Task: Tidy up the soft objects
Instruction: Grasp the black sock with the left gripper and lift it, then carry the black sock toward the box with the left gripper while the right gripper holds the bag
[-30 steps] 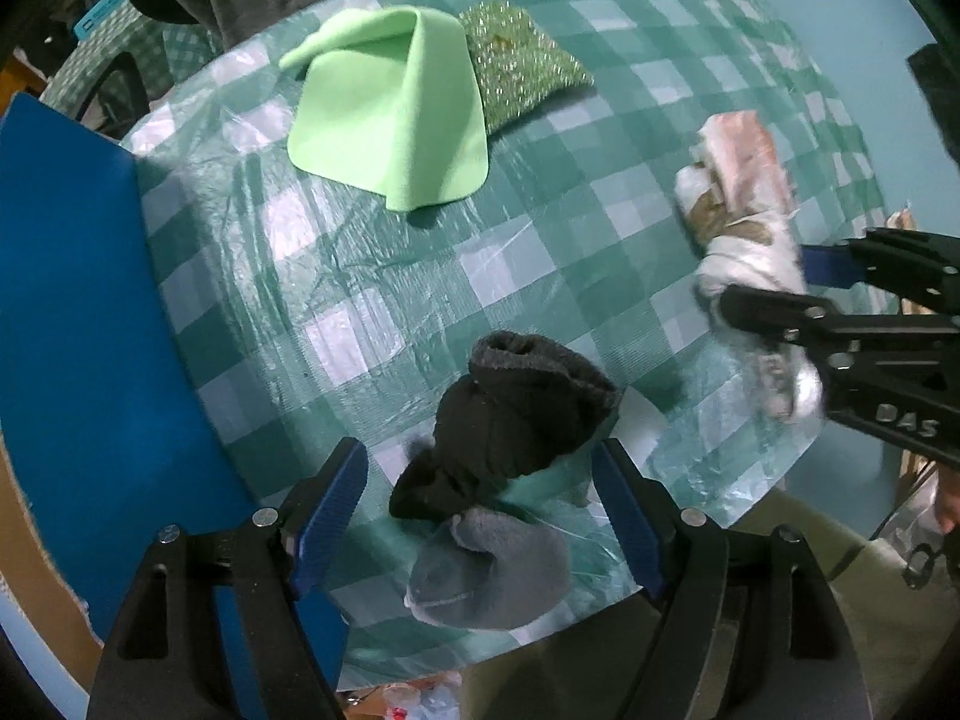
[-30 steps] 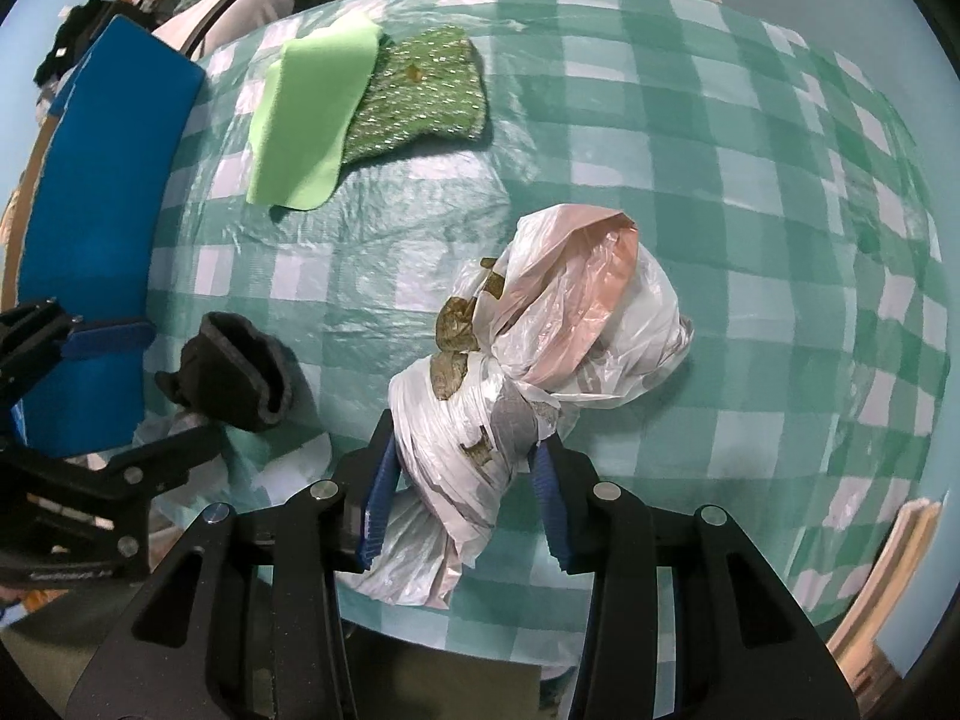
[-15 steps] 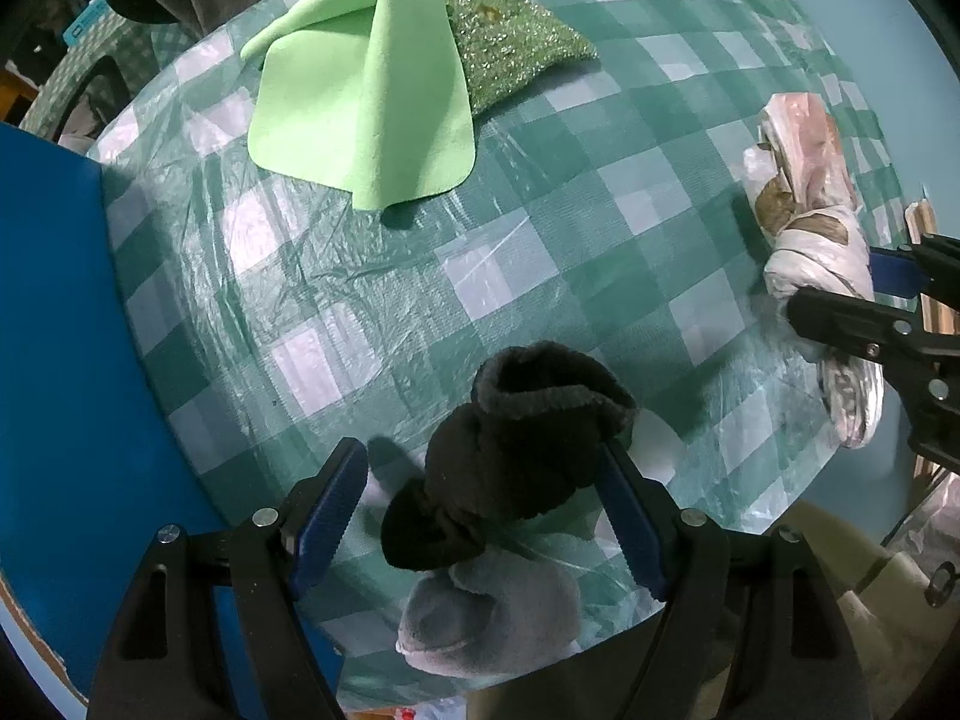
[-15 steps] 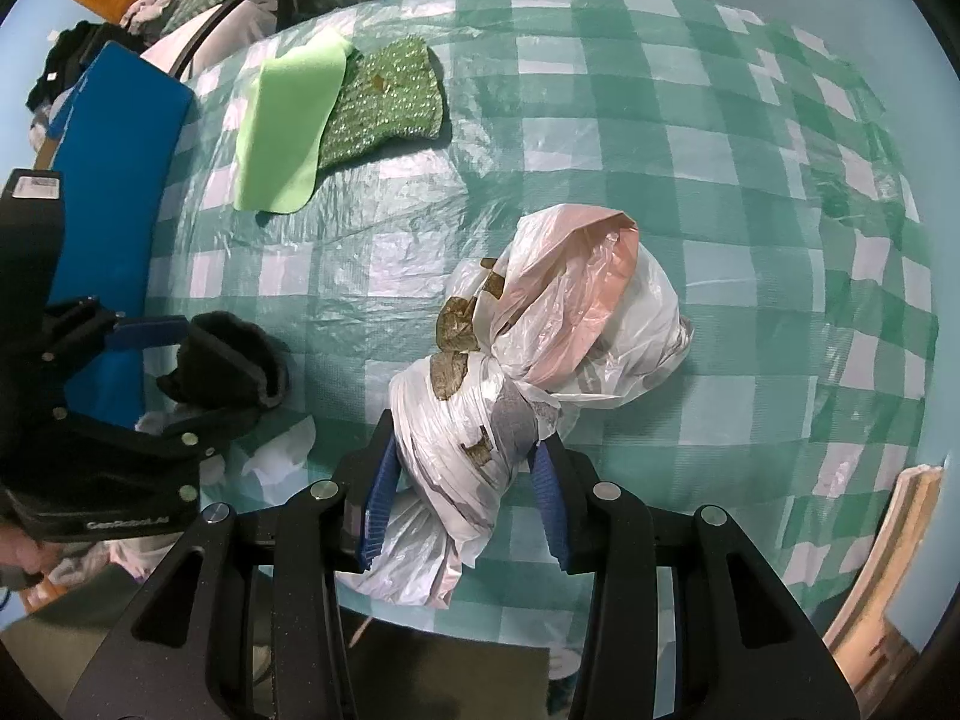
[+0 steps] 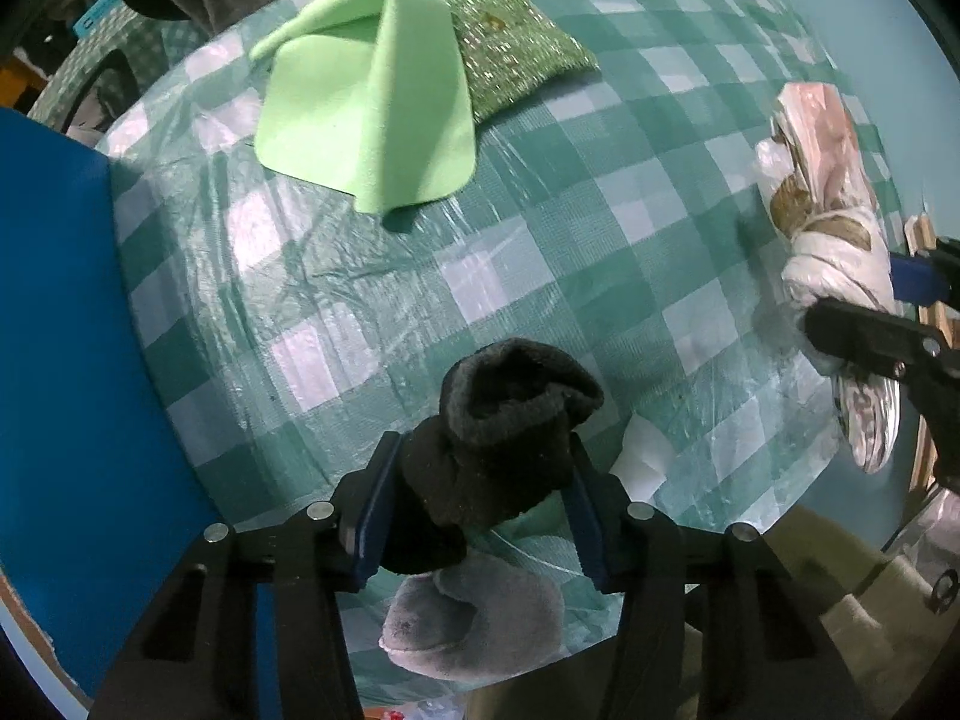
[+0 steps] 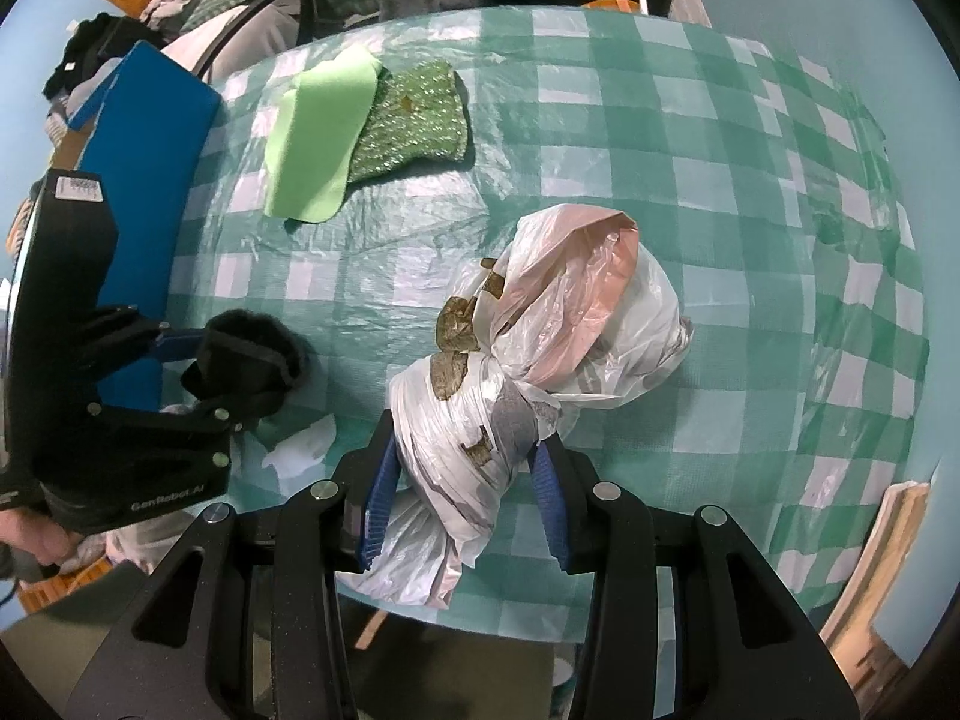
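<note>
Pinching the dark sock (image 5: 504,438), the left gripper (image 5: 480,492) sat near the table's (image 5: 540,240) edge; the right gripper (image 6: 465,480) clamped the knotted plastic bag (image 6: 540,354).

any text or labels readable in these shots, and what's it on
"GenRobot.AI" – white lettering on the black body of the left gripper, seen in the right wrist view.

White sticker on top of that same gripper body: has print, too small to read.

Nothing readable on the plastic bag bundle, the dark sock, the cloths or the checked tablecloth.
</note>
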